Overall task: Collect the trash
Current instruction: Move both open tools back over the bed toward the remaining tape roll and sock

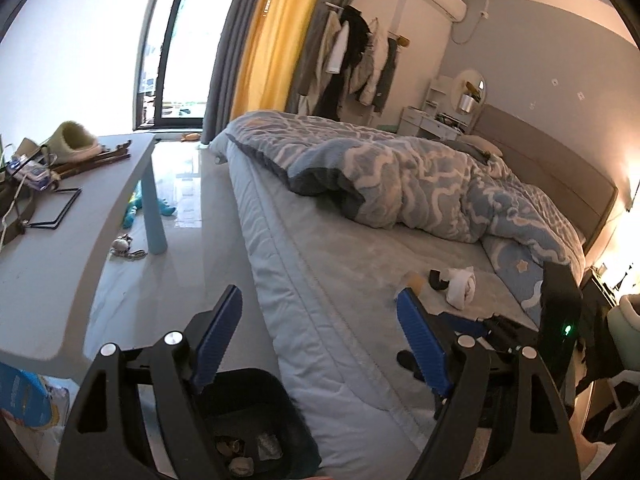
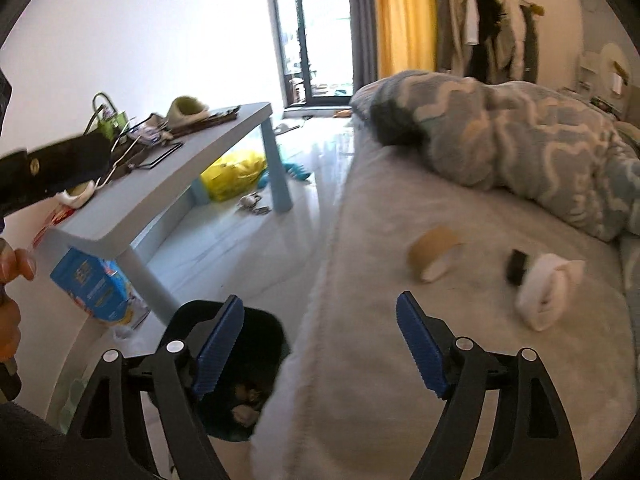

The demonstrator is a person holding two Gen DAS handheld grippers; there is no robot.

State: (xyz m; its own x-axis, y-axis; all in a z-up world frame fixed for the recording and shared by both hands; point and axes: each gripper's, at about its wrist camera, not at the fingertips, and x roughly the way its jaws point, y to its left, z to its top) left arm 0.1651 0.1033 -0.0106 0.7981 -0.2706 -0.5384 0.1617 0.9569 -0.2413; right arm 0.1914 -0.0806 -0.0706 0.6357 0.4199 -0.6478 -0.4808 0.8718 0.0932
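A black trash bin (image 1: pixel 256 412) stands on the floor against the bed's side, with a few crumpled scraps in its bottom. In the right wrist view the bin (image 2: pixel 260 344) lies under my left finger. On the bed sheet lie a brown tape roll (image 2: pixel 434 254), a small black item (image 2: pixel 516 266) and a white rolled bundle (image 2: pixel 546 290). The white bundle (image 1: pixel 460 286) also shows beyond the left gripper. My left gripper (image 1: pixel 320 320) hangs open over the bed's edge, nothing between its pads. My right gripper (image 2: pixel 320 332) is open and empty, short of the tape roll.
A light blue table (image 2: pixel 168 196) stands left of the bed, cluttered with a slipper (image 2: pixel 186 110), cables and a bag. Under it sit a yellow bag (image 2: pixel 234 174) and a blue box (image 2: pixel 96 284). A rumpled blue duvet (image 1: pixel 420 176) covers the bed's far half. A hand (image 2: pixel 12 272) shows at the left.
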